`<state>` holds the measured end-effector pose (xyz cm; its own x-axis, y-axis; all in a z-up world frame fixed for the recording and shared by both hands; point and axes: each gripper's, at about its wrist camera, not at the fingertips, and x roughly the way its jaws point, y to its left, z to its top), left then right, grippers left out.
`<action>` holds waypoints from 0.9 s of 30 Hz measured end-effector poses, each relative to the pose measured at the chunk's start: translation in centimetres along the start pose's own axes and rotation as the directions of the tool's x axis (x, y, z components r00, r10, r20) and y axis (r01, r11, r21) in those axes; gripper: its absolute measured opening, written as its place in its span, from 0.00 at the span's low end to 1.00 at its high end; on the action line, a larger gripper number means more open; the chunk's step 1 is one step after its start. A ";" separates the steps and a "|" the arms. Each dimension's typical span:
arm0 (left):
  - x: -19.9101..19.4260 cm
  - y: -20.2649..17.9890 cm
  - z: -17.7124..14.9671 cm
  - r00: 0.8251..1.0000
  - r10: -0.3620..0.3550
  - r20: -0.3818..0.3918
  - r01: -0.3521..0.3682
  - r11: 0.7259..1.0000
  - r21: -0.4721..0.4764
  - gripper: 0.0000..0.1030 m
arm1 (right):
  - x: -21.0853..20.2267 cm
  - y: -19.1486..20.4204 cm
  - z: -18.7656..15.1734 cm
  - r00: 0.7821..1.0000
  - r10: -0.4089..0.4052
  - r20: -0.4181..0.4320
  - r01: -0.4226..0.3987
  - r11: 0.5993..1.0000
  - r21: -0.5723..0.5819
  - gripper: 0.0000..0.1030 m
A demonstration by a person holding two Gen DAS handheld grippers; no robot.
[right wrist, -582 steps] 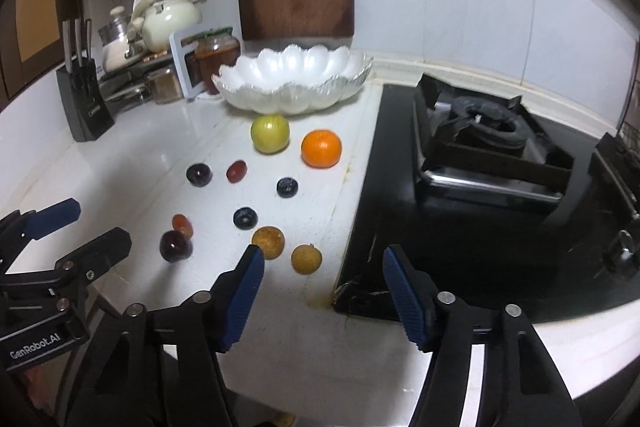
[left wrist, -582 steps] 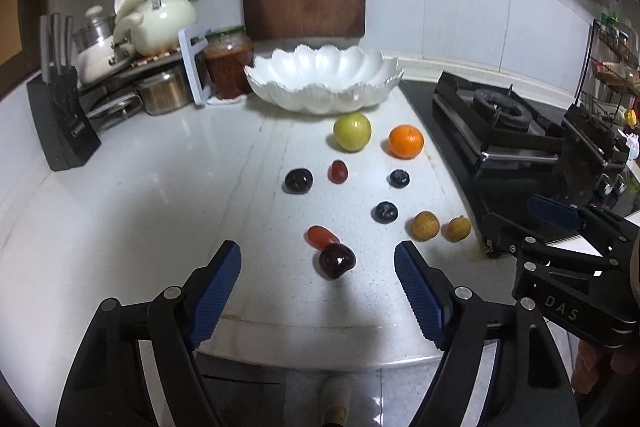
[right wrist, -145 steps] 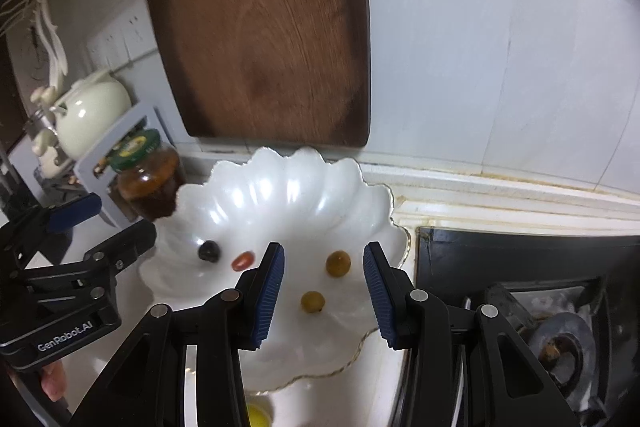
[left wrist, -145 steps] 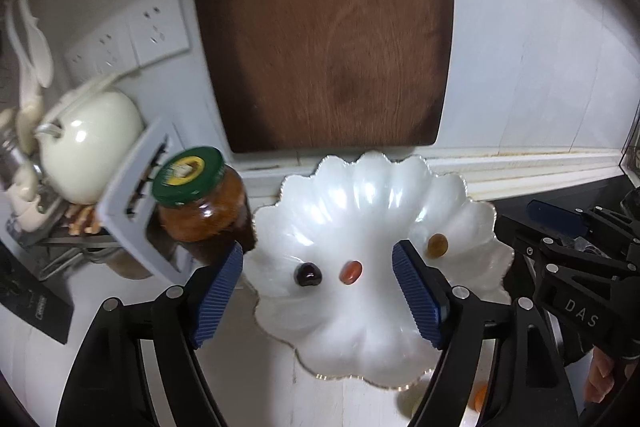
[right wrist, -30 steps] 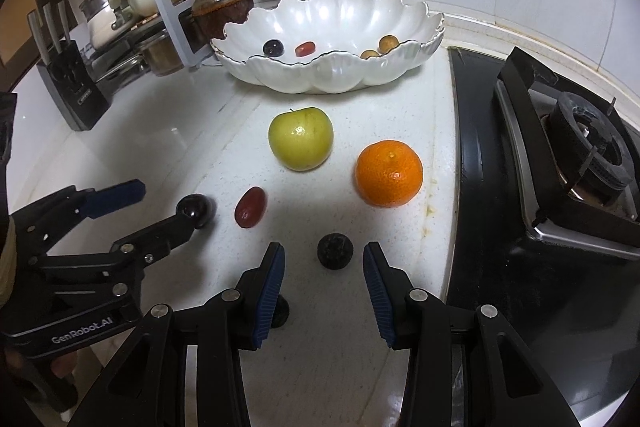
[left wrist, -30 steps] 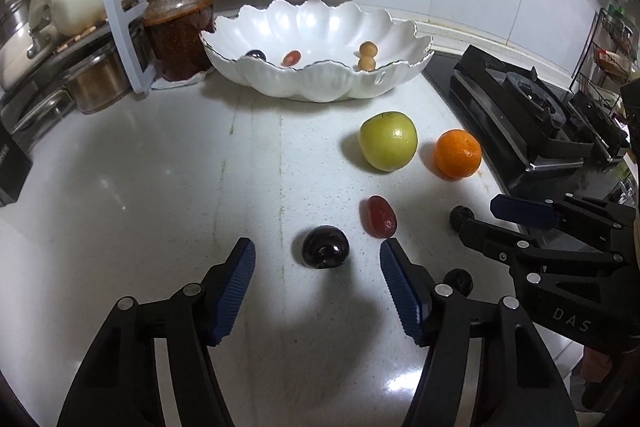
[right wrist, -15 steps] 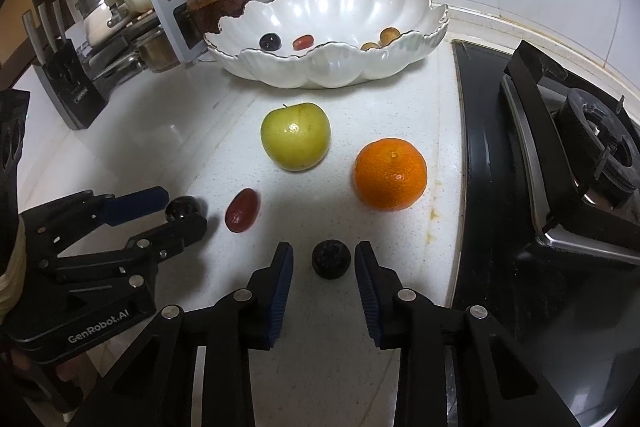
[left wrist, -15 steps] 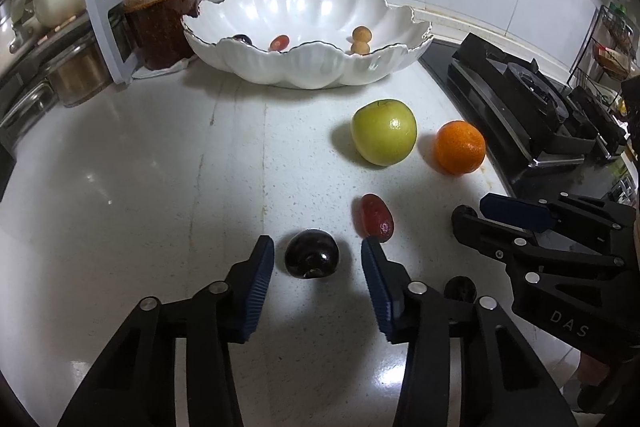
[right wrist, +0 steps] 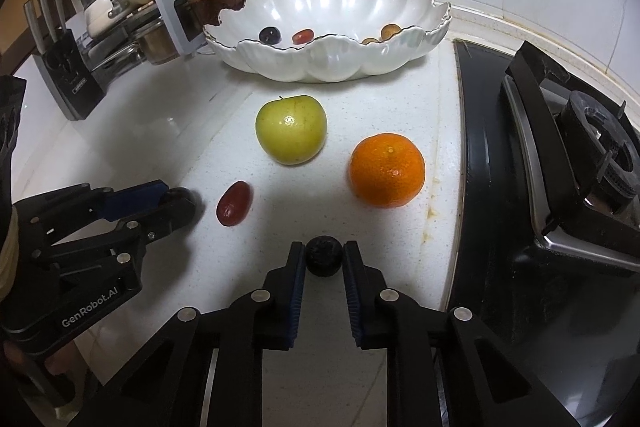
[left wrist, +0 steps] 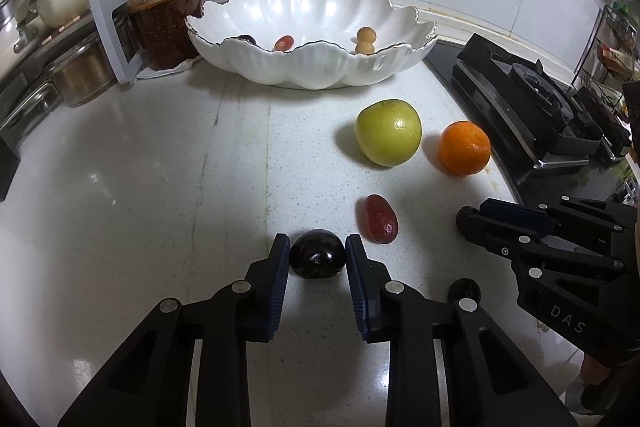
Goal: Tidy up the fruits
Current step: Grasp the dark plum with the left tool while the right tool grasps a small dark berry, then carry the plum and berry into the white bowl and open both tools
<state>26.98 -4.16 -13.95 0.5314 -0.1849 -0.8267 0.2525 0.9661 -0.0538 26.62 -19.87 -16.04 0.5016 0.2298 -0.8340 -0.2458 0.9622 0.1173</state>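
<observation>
The left gripper [left wrist: 318,259] has just been closing, and its blue pads now press both sides of a dark plum [left wrist: 317,259] that sits on the white counter [left wrist: 160,187]. The right gripper [right wrist: 324,261], closed in just now as well, clamps a small dark berry [right wrist: 324,261] on the counter near the black stove's edge [right wrist: 460,187]. Another dark berry [left wrist: 464,290] lies just right of the left gripper's fingers. A red oblong fruit [left wrist: 381,218] lies between the two grippers, slightly ahead. Further ahead stand a green apple [right wrist: 291,129] and an orange [right wrist: 386,169], close but apart. Left of the left gripper the counter runs bare. Farthest is the scalloped white bowl [left wrist: 320,67], with four small fruits inside, a jar [left wrist: 166,17] beside its left rim.
</observation>
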 end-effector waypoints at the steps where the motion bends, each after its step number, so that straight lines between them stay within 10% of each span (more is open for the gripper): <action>1: 0.0 0.0 -0.1 1.000 0.000 0.001 0.000 1.000 -0.003 0.28 | 0.0 0.0 0.0 1.000 0.001 0.000 -0.001 1.000 0.004 0.20; 27: -0.9 -0.2 0.1 1.000 0.015 0.027 -0.014 1.000 -0.021 0.27 | -0.9 -0.2 0.3 0.999 0.032 0.043 -0.033 0.999 0.009 0.20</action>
<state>26.54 -4.16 -13.12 0.5569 -0.1756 -0.8118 0.2277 0.9722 -0.0541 26.45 -20.24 -15.11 0.5285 0.2667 -0.8059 -0.2543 0.9555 0.1495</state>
